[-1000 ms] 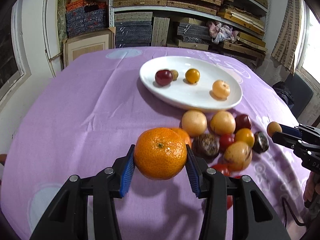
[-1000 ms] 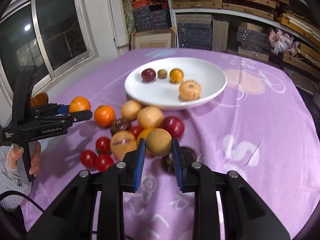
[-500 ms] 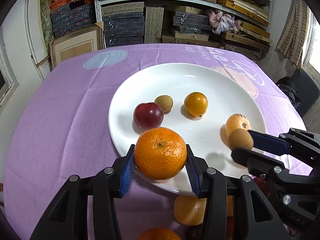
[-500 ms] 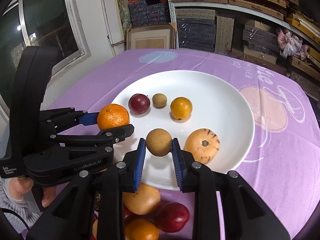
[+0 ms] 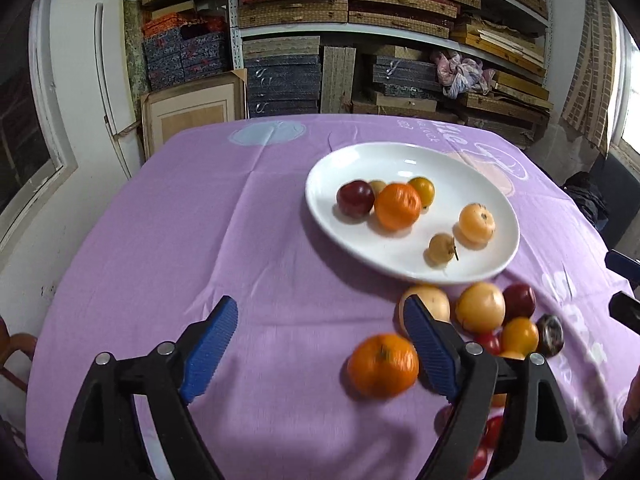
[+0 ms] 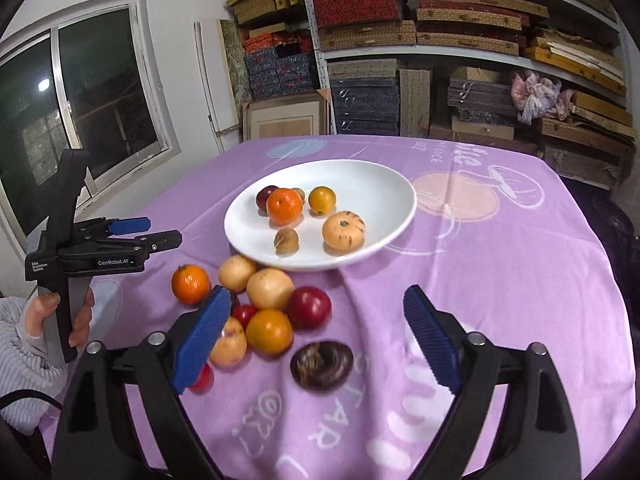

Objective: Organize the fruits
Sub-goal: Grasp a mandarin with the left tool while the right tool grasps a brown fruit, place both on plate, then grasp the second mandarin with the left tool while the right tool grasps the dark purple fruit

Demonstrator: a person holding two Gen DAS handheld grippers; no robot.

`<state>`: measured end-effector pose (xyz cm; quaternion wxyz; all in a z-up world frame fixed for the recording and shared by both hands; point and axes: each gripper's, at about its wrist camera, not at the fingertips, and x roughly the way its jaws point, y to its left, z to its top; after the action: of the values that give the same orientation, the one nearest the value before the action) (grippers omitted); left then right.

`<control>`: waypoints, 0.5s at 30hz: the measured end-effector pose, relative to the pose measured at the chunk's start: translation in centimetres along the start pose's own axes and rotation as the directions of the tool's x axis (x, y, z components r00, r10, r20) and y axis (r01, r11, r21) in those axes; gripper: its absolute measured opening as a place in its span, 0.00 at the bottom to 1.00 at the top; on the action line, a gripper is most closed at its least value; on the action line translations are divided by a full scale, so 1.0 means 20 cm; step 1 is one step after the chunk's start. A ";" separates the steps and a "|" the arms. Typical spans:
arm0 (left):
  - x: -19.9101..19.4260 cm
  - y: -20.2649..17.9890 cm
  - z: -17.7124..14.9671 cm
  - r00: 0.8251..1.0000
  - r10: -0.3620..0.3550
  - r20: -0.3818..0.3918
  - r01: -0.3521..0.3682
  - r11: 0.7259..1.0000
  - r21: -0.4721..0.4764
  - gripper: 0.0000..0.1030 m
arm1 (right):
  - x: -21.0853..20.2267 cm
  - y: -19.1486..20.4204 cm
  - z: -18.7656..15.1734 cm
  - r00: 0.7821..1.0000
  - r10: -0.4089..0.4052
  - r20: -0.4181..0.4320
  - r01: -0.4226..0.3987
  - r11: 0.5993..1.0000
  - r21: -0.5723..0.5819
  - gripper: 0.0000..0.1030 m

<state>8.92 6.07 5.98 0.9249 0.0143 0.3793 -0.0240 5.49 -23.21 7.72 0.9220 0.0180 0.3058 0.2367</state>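
Observation:
A white plate [image 5: 400, 160] [image 6: 380, 184] on the purple cloth holds a tangerine [image 5: 397, 206] [image 6: 284, 206], a small brown fruit [image 5: 441, 248] [image 6: 286, 241], a dark red plum [image 5: 355, 198], a small orange fruit [image 6: 321, 200] and a pale round fruit [image 6: 343, 229]. My left gripper [image 5: 320, 344] is open and empty above the cloth, with a second tangerine [image 5: 383, 364] [image 6: 190, 283] by its right finger. My right gripper [image 6: 316, 338] is open and empty above a dark purple fruit [image 6: 321, 365].
A pile of loose fruits [image 6: 268, 312] [image 5: 492, 320] lies on the cloth in front of the plate, with small red tomatoes [image 6: 200, 378] at its near edge. The left gripper shows in the right wrist view [image 6: 152, 232]. Stacked shelves [image 6: 440, 40] stand behind the table.
Both grippers let go of their fruits onto the plate, opened wide and drew back toward the pile. The tangerine and the small brown fruit now lie on the plate.

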 end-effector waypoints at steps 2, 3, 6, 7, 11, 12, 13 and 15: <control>-0.01 0.00 -0.08 1.000 -0.001 -0.008 0.001 1.000 -0.006 0.83 | -0.06 -0.02 -0.11 0.999 0.004 0.034 -0.005 1.000 0.028 0.89; -0.01 -0.01 -0.11 1.000 -0.002 -0.006 0.002 1.000 -0.007 0.83 | -0.08 -0.03 -0.14 0.999 0.011 0.045 -0.013 0.999 0.036 0.90; 0.00 -0.04 -0.12 1.000 -0.007 -0.005 0.007 1.000 0.001 0.83 | -0.09 -0.04 -0.19 0.998 0.014 0.053 -0.016 0.999 0.037 0.90; 0.02 -0.06 -0.12 1.000 0.002 -0.011 -0.001 1.000 0.015 0.83 | -0.10 -0.04 -0.20 0.998 0.014 0.056 -0.016 0.999 0.036 0.90; 0.09 -0.13 -0.12 1.000 0.013 -0.023 -0.012 0.998 0.056 0.83 | -0.09 -0.04 -0.24 0.999 0.014 0.033 -0.015 1.000 0.028 0.91; 0.10 -0.14 -0.13 0.999 0.014 -0.028 -0.012 0.998 0.064 0.83 | -0.09 -0.04 -0.25 0.999 0.018 0.030 -0.019 0.999 0.028 0.91; 0.12 -0.14 -0.13 0.999 0.021 -0.034 -0.019 0.997 0.071 0.83 | -0.09 -0.04 -0.26 0.999 0.022 0.026 -0.022 0.999 0.028 0.91; 0.15 -0.14 -0.15 0.999 0.022 -0.050 -0.018 0.997 0.073 0.84 | -0.08 -0.04 -0.25 1.000 0.023 0.019 -0.023 0.999 0.028 0.91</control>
<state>8.85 3.25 1.78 0.9141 0.0524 0.4011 -0.0281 1.78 -25.18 4.37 0.9217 0.0368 0.3004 0.2428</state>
